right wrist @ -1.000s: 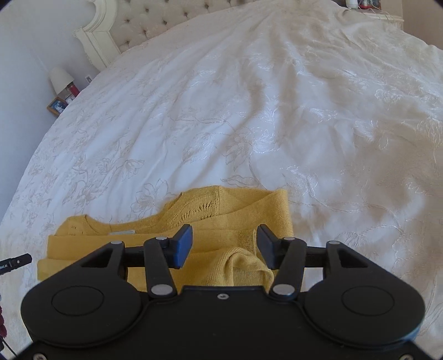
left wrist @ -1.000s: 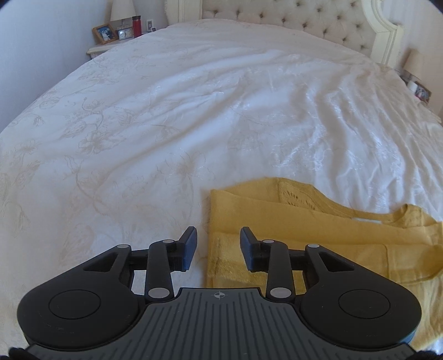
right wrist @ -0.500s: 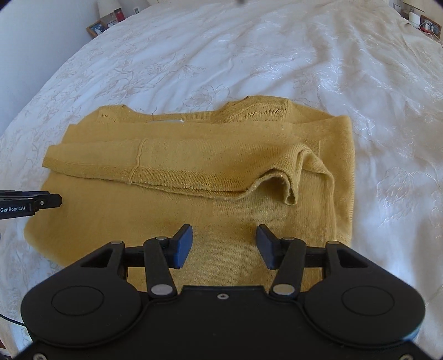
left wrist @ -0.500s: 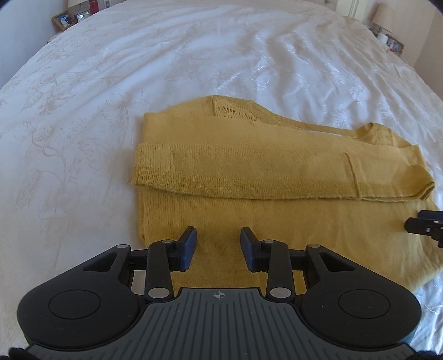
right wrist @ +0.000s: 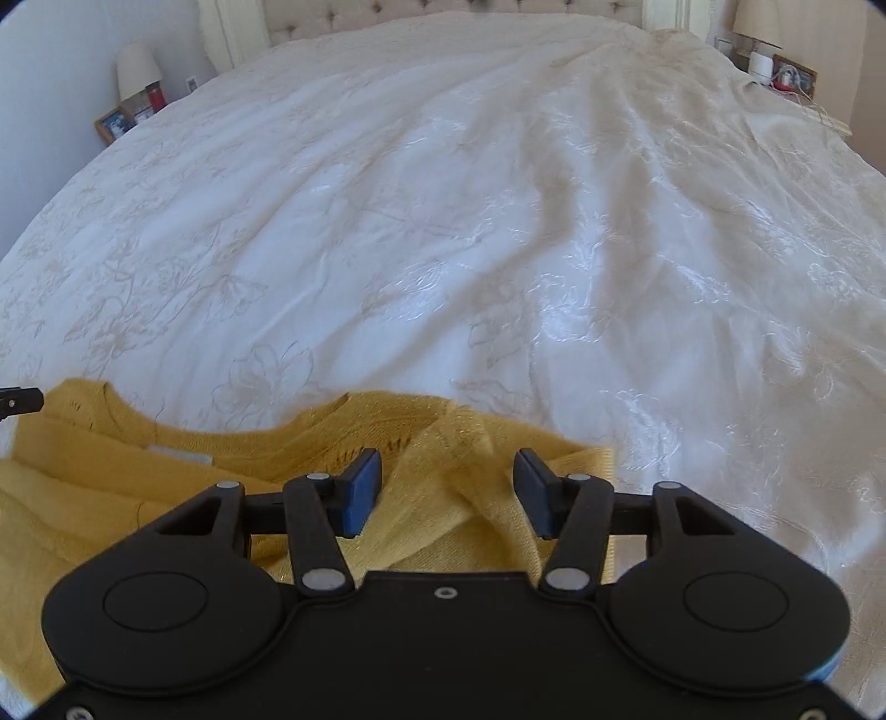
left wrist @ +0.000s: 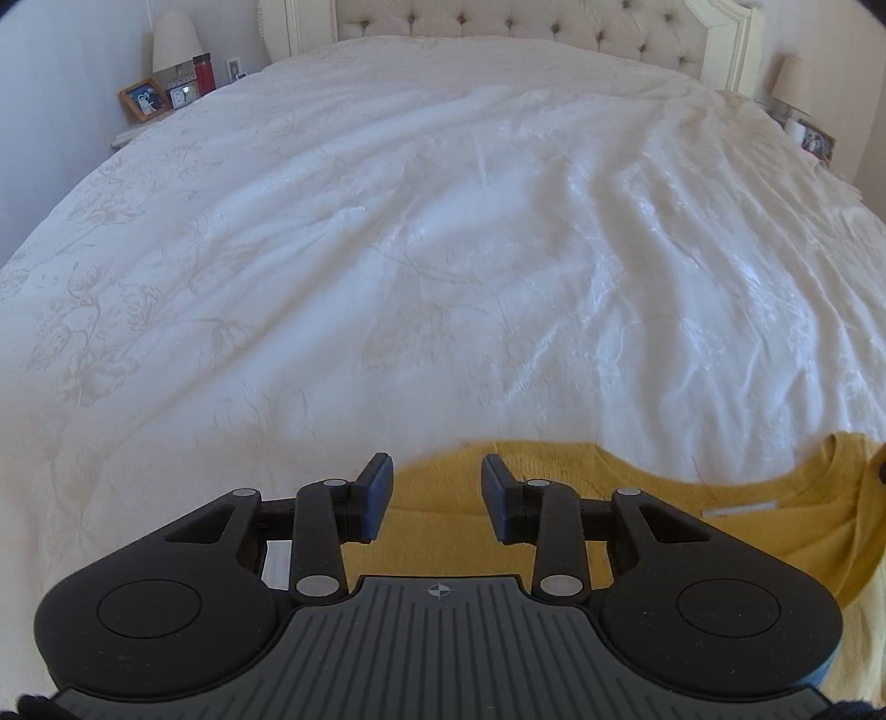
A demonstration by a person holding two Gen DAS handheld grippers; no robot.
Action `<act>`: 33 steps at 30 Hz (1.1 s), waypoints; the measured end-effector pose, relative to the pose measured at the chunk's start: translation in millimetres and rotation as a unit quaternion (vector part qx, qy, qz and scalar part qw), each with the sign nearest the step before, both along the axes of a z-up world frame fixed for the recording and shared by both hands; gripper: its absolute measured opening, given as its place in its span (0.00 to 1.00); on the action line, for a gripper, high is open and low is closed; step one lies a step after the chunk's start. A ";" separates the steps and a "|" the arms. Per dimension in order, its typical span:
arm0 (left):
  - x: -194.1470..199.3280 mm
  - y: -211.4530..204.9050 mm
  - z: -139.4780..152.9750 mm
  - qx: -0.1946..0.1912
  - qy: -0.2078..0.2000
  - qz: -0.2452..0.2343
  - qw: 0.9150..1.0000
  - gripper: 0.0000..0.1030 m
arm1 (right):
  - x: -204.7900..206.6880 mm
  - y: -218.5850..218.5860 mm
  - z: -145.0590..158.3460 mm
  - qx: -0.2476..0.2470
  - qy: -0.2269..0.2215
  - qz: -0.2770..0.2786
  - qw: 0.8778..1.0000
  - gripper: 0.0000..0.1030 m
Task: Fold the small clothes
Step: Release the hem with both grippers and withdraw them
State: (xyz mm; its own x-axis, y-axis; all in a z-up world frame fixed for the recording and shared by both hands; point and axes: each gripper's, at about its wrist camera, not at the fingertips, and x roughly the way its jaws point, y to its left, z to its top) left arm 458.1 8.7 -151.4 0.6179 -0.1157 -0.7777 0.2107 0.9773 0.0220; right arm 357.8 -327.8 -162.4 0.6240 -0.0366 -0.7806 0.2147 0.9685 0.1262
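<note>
A mustard yellow knit sweater (left wrist: 720, 515) lies flat on the white bedspread (left wrist: 443, 249), neckline toward the headboard. In the left wrist view my left gripper (left wrist: 434, 484) is open and empty, low over the sweater's left shoulder edge. In the right wrist view the sweater (right wrist: 166, 459) fills the lower left, with a rumpled fold of knit between the fingers of my right gripper (right wrist: 446, 482), which is open and grips nothing. The left gripper's tip (right wrist: 19, 400) shows at the left edge.
The embroidered bedspread (right wrist: 498, 221) stretches to a tufted headboard (left wrist: 498, 22). A nightstand with a lamp, photo frame (left wrist: 141, 99) and red bottle stands far left. Another nightstand with a lamp (left wrist: 792, 83) stands far right.
Both grippers have dropped forward and low toward the sweater's neckline end, so only its top edge shows now. Both stayed open.
</note>
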 end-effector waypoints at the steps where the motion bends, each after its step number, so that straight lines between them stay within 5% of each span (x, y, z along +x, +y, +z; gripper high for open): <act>1: 0.1 1.4 5.3 -0.002 -0.006 0.003 1.000 0.33 | -1.1 -3.9 2.1 0.007 -0.003 -0.011 1.000 0.58; 6: -28.5 7.6 18.0 -0.020 -0.011 -0.005 1.000 0.33 | -22.7 -6.7 12.9 0.024 -0.015 -0.014 1.000 0.58; 17: -119.2 3.2 -25.1 -0.001 0.080 -0.033 0.996 0.33 | -65.2 43.7 -1.9 0.009 0.026 0.065 0.997 0.58; 25: -58.9 -13.0 -31.3 0.011 0.041 -0.050 0.998 0.33 | -14.3 65.8 -15.8 -0.041 0.022 0.129 0.991 0.58; 33: 9.9 -14.1 9.3 -0.011 -0.027 -0.006 1.000 0.34 | 33.6 32.0 8.5 -0.035 -0.024 0.048 0.998 0.58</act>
State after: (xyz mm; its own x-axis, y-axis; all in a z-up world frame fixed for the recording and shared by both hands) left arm 468.0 -5.4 -142.1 0.6569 -0.1391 -0.7410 0.2210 0.9752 0.0128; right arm 391.4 -295.8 -153.9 0.6637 -0.0288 -0.7474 0.1160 0.9911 0.0648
